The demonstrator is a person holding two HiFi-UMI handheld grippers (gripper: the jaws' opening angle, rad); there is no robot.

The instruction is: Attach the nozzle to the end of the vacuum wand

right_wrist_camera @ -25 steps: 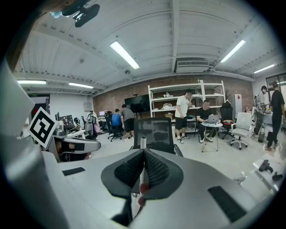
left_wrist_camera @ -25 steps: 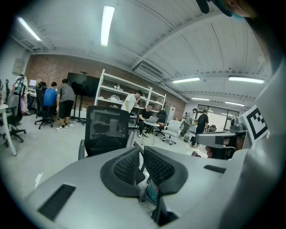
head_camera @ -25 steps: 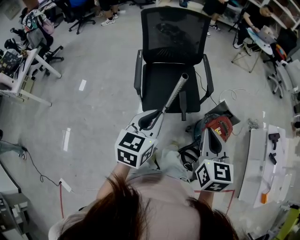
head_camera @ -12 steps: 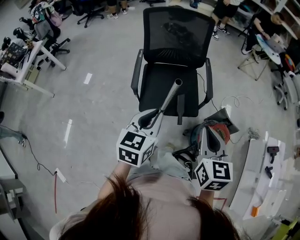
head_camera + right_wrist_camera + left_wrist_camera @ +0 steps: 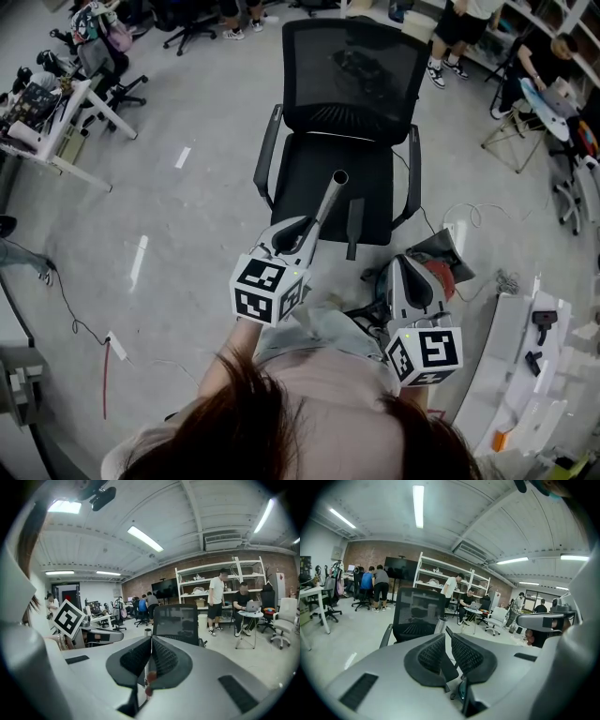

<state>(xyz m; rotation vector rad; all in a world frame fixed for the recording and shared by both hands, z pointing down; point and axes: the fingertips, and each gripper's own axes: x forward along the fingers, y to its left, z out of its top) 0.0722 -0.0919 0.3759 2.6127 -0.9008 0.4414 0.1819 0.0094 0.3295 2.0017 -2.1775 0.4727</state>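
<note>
My left gripper (image 5: 304,228) (image 5: 446,637) is shut on the grey metal vacuum wand (image 5: 326,202). The tube slants up over the seat of the black office chair (image 5: 281,155), and its open end (image 5: 440,623) shows just above the jaws. A long black nozzle (image 5: 353,228) lies over the front edge of the seat, a little right of the wand and free of both grippers. My right gripper (image 5: 405,264) (image 5: 151,641) is shut to the right of the nozzle, with nothing clearly between its pads. It hangs above the red and grey vacuum body (image 5: 441,267) on the floor.
A white bench (image 5: 520,356) with small tools stands at the right. Desks and chairs (image 5: 56,122) stand at the far left, and a cable (image 5: 66,309) trails over the floor. People sit and stand at the far end of the room.
The wand has swung left across the chair seat with the left gripper. The right gripper has shifted left and slightly nearer to me. Both stay shut.
</note>
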